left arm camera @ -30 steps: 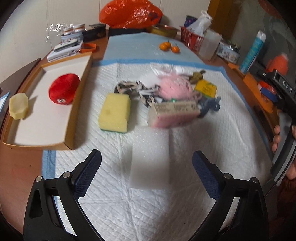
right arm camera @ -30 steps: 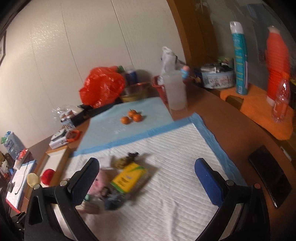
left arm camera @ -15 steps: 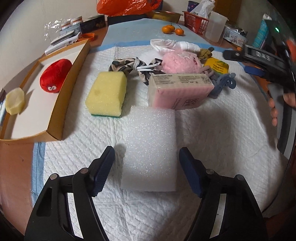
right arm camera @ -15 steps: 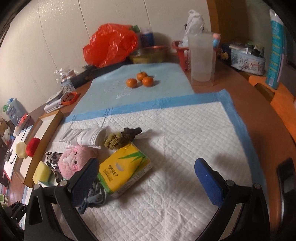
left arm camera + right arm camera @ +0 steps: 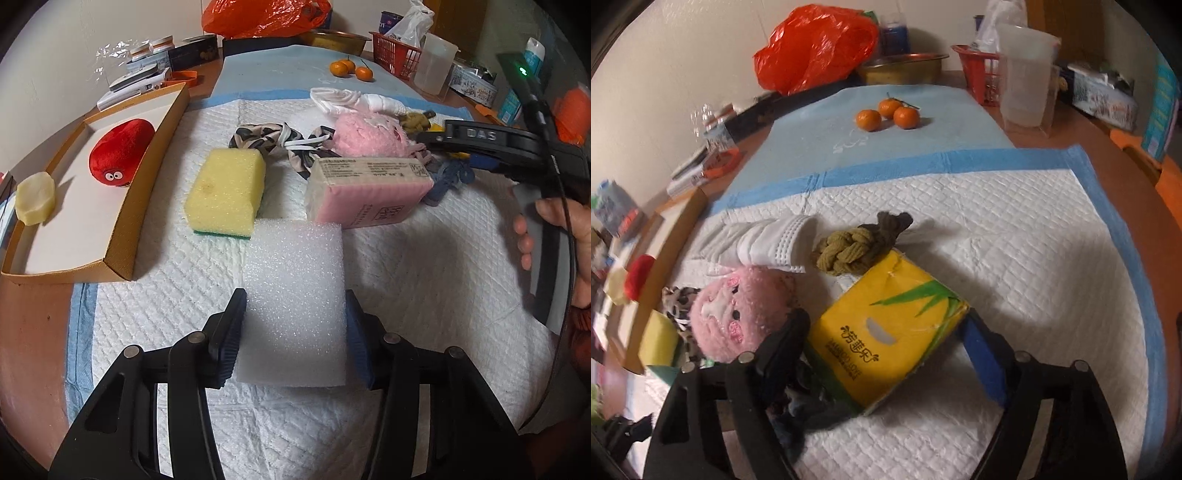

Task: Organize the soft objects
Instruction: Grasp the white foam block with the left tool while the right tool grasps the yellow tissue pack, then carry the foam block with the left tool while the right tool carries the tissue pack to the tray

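Note:
My left gripper (image 5: 293,332) is shut on a white foam block (image 5: 293,295) lying on the white quilted pad (image 5: 424,280). Beyond it lie a yellow sponge (image 5: 225,192), a pink wrapped pack (image 5: 369,192) and a pink plush (image 5: 369,134). A cardboard tray (image 5: 125,221) at left holds a red plush (image 5: 120,149) and a pale sponge (image 5: 35,199). My right gripper (image 5: 886,339) is open around a yellow tissue pack (image 5: 886,332). The pink plush (image 5: 742,314), a knotted olive rope (image 5: 853,251) and a white rolled cloth (image 5: 764,243) lie beside it.
Three oranges (image 5: 886,112) sit on the blue mat at the back. An orange plastic bag (image 5: 816,46), a red basket (image 5: 979,77) and a clear plastic cup (image 5: 1027,88) stand along the far edge. A patterned fabric (image 5: 266,138) lies behind the yellow sponge.
My left gripper moved forward and closed on the white foam block. My right gripper dropped down and forward until its fingers straddle the yellow tissue pack.

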Tool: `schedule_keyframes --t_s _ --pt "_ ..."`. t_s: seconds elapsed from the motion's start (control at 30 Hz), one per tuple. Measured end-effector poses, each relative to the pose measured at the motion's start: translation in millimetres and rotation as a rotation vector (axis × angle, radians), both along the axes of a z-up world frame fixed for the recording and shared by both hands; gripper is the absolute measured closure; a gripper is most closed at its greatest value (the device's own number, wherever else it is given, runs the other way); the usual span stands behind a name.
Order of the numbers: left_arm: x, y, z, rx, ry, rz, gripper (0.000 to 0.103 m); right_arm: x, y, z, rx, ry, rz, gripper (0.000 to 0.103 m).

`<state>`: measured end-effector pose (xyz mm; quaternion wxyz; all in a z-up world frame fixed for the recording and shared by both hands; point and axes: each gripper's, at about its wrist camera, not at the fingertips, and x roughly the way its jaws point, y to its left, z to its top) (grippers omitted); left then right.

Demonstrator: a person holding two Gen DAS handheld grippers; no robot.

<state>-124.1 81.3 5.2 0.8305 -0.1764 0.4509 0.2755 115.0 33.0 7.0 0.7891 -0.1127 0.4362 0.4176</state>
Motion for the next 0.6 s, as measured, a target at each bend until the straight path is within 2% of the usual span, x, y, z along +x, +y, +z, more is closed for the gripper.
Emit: schedule_keyframes --t_s 0.13,0.27,0.43,0.6 --pt "-4.4 1.7 3.9 -0.007 -0.022 0.007 0.053 8.2 -25.2 10.9 0.065 0.033 -0.038 0.022" --pt "-11.4 1.8 19.0 0.020 -0.060 0.016 0.053 8.3 -46.3 33.3 0.134 0.013 -0.080 0.022" --pt "-27.8 7.4 47.7 0.060 -0.141 0.053 0.053 -1.1 -69.0 74.8 0.257 -0.035 -0.102 0.022" --pt "-46.9 12.7 75.9 0.101 -0.213 0.100 0.053 -21.4 -76.6 121.2 0.385 -0.090 -0.070 0.022"
